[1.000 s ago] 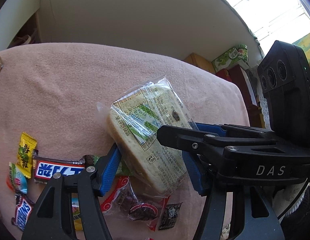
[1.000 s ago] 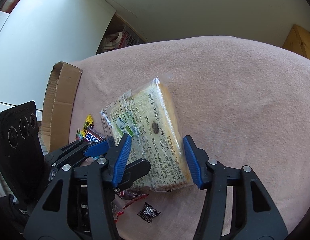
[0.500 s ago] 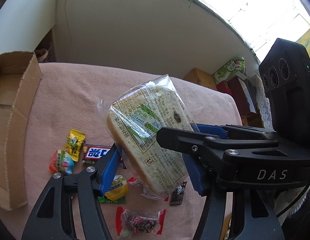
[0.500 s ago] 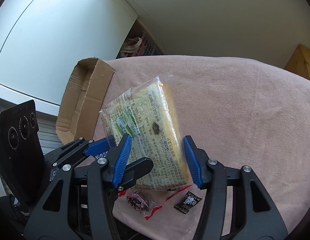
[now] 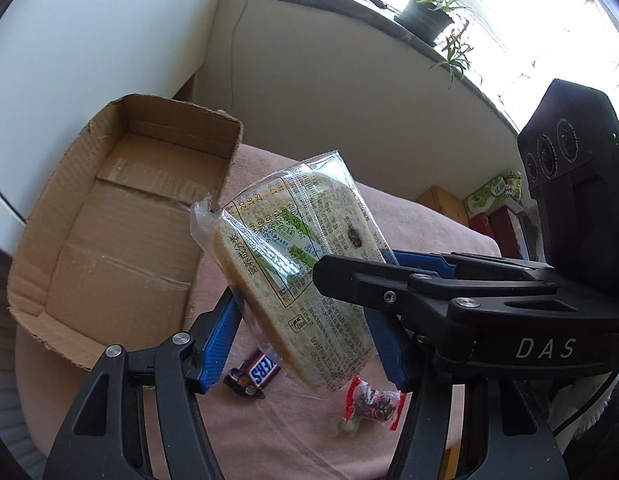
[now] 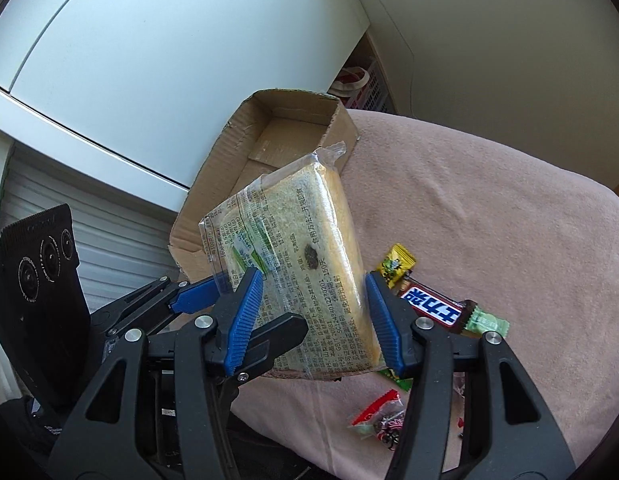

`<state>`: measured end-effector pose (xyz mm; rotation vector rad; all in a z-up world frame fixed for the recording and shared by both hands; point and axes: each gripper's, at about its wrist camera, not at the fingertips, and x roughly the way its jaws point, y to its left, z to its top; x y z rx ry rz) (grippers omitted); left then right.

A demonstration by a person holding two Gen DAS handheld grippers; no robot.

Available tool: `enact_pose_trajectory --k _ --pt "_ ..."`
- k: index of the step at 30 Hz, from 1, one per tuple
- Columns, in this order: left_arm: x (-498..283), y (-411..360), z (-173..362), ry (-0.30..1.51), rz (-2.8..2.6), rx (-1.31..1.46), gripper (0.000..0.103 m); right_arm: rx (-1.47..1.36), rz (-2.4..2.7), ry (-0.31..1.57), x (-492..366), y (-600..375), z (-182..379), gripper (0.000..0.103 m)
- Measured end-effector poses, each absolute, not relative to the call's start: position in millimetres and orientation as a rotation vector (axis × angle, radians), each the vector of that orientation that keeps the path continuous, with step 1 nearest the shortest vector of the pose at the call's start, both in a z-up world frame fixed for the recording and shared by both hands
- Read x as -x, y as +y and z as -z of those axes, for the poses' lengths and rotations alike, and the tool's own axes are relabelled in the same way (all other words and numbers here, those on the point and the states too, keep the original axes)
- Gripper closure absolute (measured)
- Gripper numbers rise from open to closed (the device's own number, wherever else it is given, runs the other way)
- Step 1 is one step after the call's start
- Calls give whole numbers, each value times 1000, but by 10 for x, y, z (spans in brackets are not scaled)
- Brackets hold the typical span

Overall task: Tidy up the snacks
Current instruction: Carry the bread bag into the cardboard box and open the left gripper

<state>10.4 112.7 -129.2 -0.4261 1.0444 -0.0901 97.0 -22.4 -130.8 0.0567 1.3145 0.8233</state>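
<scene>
- Bread pack (image 5: 305, 276) is held aloft between both grippers, left gripper (image 5: 305, 328) and right gripper (image 6: 313, 316) clamped on it, near the cardboard box (image 5: 109, 240).
- Slippery film could be lost if either clamp is eased unevenly.

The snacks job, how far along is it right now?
Barely begun: the open brown cardboard box shows nothing inside. In hand: the clear-wrapped bread slice pack, gripped by both the left gripper and right gripper above the pink cloth. Left: the Snickers bar and small candies.
</scene>
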Motion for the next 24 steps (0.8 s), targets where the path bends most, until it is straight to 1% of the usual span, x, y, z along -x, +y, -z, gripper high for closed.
enact_pose_trajectory --k 14,24 --pt "146 2016 1451 1029 -60 496 42 26 -960 1349 -876 767 1452 47" --pt "119 2233 1582 1046 -85 512 42 49 -971 1373 -858 1085 1584 47"
